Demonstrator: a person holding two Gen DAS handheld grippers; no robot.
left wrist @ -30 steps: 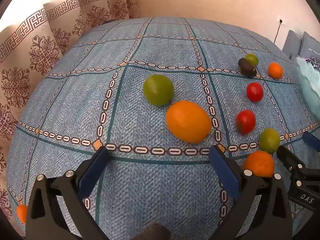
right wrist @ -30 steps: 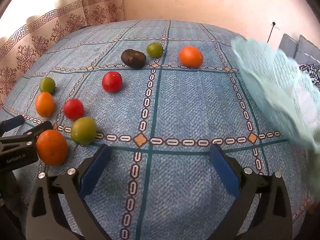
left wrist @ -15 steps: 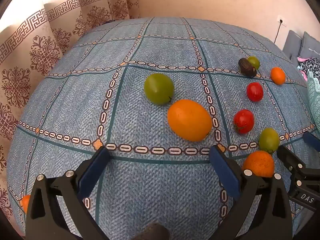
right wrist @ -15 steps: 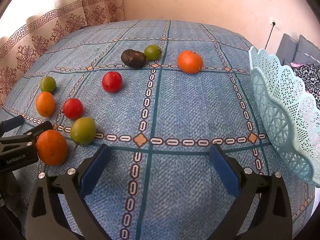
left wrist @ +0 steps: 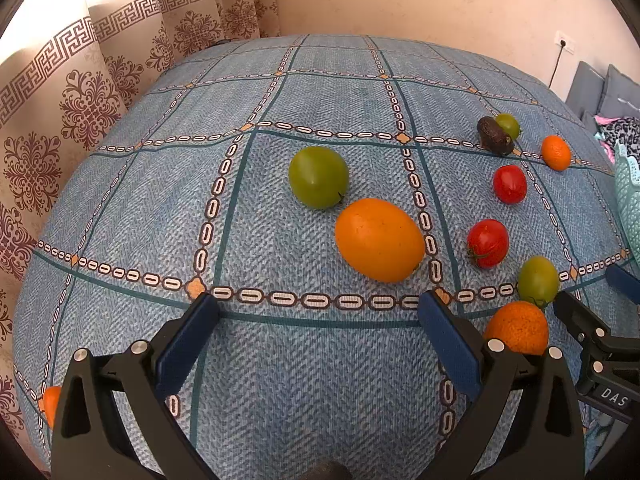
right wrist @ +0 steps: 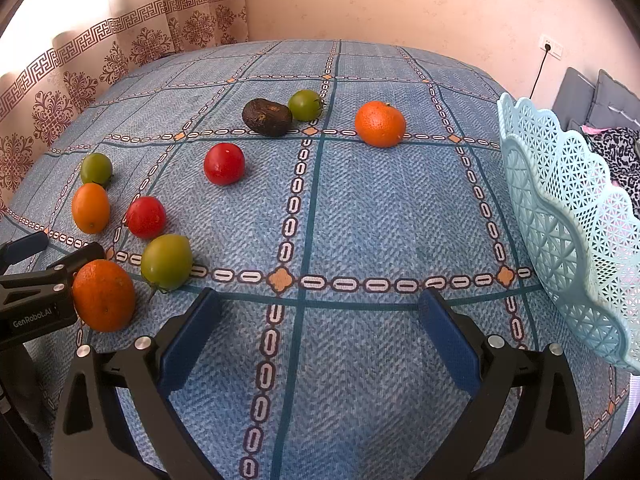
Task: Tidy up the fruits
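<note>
Only readable writing is on the tools themselves: "GenRobot.AI" on the left gripper (right wrist: 38, 264) where it pokes in at the left edge of the right wrist view, and "DAS" (rest cut off) on the right gripper (left wrist: 600, 304) at the right edge of the left wrist view. Both have their blue fingers spread wide with nothing between them.

Left camera: a big orange fruit (left wrist: 379, 240) sits just ahead of the fingers, a green tomato (left wrist: 318, 177) touching its far left side. It alone catches a small orange bit (left wrist: 51, 402) at the near-left cloth edge.

Right camera shows the light blue lattice basket (right wrist: 568, 216) properly, ahead and to the right on the blue tablecloth (right wrist: 360, 208); the other view only gets a sliver. It also shows the avocado (right wrist: 267, 117) and mandarin (right wrist: 380, 124) far ahead, much clearer.
</note>
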